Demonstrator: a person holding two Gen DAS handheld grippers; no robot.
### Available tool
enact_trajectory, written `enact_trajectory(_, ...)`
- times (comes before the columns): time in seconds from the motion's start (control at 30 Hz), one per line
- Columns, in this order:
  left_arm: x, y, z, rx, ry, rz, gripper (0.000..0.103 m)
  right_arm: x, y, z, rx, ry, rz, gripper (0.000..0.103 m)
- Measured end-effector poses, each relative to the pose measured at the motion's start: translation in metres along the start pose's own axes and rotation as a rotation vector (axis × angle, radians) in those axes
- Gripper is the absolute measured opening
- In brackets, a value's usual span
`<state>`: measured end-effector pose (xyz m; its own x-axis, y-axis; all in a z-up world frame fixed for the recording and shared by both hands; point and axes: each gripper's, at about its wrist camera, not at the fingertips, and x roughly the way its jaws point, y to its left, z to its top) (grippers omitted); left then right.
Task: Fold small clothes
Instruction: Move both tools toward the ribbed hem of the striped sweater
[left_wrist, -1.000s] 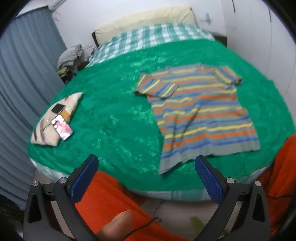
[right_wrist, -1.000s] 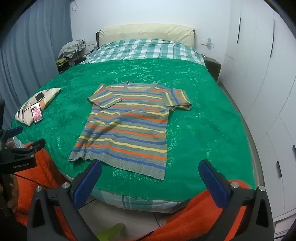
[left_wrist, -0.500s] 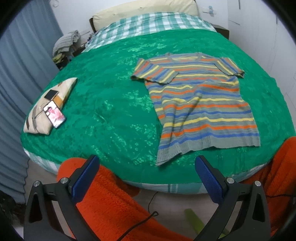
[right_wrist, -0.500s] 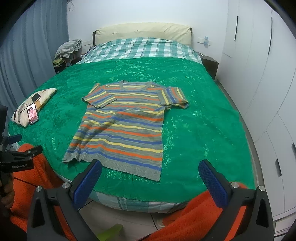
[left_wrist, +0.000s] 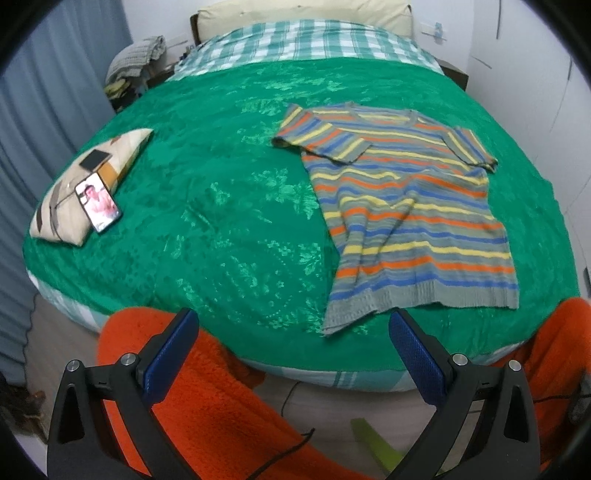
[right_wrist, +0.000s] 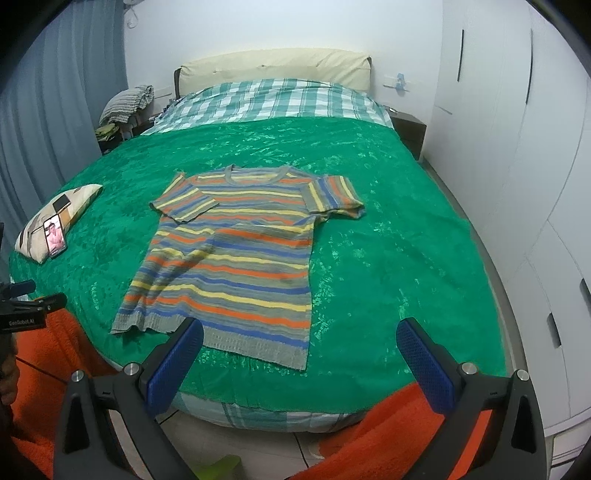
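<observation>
Right wrist: shirt (right_wrist: 236, 254) beyond spread tongs (right_wrist: 299, 347)

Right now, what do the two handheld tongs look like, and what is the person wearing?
Both tongs, left and right, share one design: black angular frames with silver screws and blue textured pads. In the right wrist view, the left tongs' body carries white lettering. A thin black cable trails below. The person wears fuzzy orange clothing.

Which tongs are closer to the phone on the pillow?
Left. The left tongs hover off the bed's foot on the phone's side; the right tongs sit farther along, past the striped shirt.
</observation>
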<state>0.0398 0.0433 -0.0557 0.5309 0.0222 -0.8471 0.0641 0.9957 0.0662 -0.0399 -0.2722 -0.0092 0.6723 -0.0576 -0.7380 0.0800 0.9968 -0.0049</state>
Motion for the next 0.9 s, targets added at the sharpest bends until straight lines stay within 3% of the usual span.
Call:
enact_trajectory(0.37, 0.005, -0.023, -0.003, 0.070, -0.004, -0.041, 0.103, 0.012, 0.001, -0.005, -0.004, 0.058, -0.001, 0.103)
enact_trajectory(0.57, 0.050, 0.007, 0.000, -0.009, 0.050, -0.120, 0.102, 0.038, -0.022, -0.014, 0.101, 0.137, 0.069, 0.103)
enact_trajectory(0.73, 0.078, -0.003, -0.003, 0.045, 0.067, -0.153, 0.102, 0.075, -0.031, -0.017, 0.109, 0.186, 0.167, 0.103)
enact_trajectory(0.8, 0.093, -0.012, -0.005, 0.065, 0.097, -0.169, 0.101, 0.109, -0.032, -0.022, 0.119, 0.263, 0.204, 0.099)
enact_trajectory(0.87, 0.106, -0.021, -0.006, 0.083, 0.124, -0.179, 0.101, 0.137, -0.034, -0.026, 0.159, 0.326, 0.253, 0.081)
enact_trajectory(0.9, 0.114, -0.025, -0.006, 0.092, 0.134, -0.178, 0.097, 0.151, -0.035, -0.029, 0.184, 0.356, 0.276, 0.078)
